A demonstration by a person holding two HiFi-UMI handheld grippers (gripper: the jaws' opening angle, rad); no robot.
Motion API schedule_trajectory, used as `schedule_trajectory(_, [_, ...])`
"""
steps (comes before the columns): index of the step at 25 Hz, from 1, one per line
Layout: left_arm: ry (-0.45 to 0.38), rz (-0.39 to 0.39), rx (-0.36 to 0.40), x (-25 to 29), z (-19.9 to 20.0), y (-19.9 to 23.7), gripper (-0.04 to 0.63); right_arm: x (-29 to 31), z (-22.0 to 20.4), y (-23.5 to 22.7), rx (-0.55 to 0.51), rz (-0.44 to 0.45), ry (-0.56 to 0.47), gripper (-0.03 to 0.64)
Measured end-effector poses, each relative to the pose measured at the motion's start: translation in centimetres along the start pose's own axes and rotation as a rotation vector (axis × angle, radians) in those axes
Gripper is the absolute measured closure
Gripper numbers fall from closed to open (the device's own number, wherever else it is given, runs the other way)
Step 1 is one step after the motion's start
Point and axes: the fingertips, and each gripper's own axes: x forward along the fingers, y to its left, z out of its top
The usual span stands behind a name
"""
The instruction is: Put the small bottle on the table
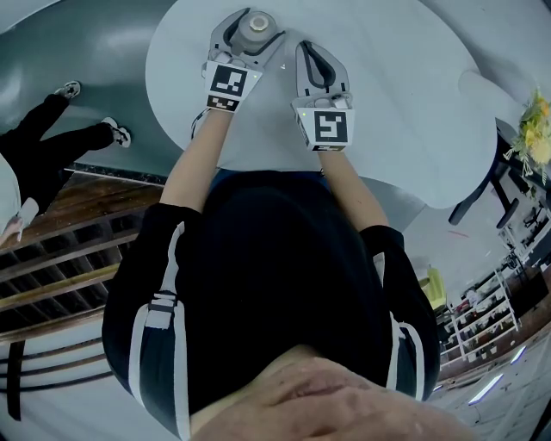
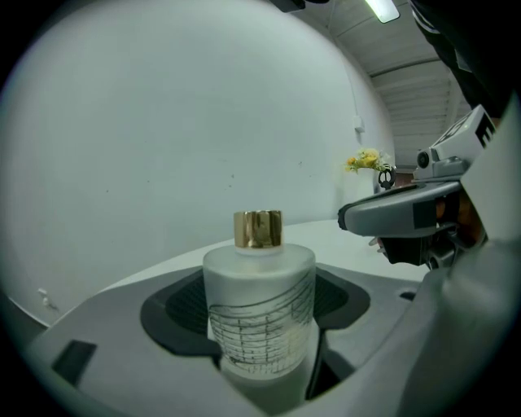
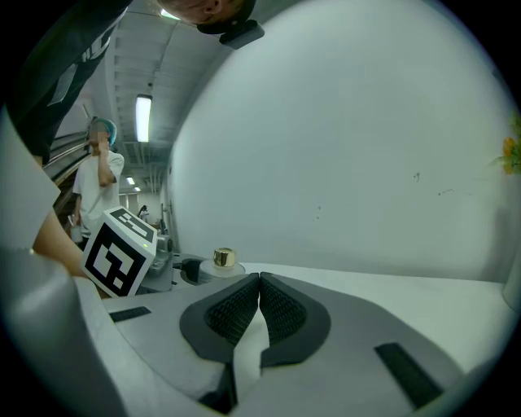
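The small bottle (image 1: 256, 21) is frosted white glass with a gold cap (image 2: 258, 229) and thin line markings on its side. It stands upright between the jaws of my left gripper (image 1: 253, 34), whose dark pads (image 2: 183, 305) close on its two sides over the far part of the round white table (image 1: 387, 95). Whether its base touches the tabletop is hidden. My right gripper (image 3: 260, 305) hovers just to the right of the left one, shut, ribbed pads together with nothing between them. From the right gripper view the bottle's cap (image 3: 224, 258) shows to the left.
A person's legs in dark trousers and sneakers (image 1: 52, 146) stand left of the table. Yellow flowers (image 1: 535, 129) and a dark stand (image 1: 482, 189) lie at the right. Another person in white (image 3: 98, 171) stands far off. Wooden slats (image 1: 60, 258) run beside me.
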Motion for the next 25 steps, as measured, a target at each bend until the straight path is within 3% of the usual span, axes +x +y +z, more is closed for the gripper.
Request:
schedule_trajectory(7, [0.08, 0.004, 0.068, 0.4, -1.0, -0.5, 0.259, 0.0, 0.3, 0.5, 0.001, 0.011, -0.013, 0.594])
schedule_trajectory(16, [0.127, 0.016, 0.076, 0.1, -1.7, -0.9, 0.236, -0.6, 0.6, 0.6, 0.003, 0.017, -0.02, 0.594])
schedule_trajectory(25, [0.058, 0.097, 0.07, -2.9, -0.1, -1.3, 0.219, -2.0, 1.3, 0.4, 0.01, 0.015, -0.043, 0.594])
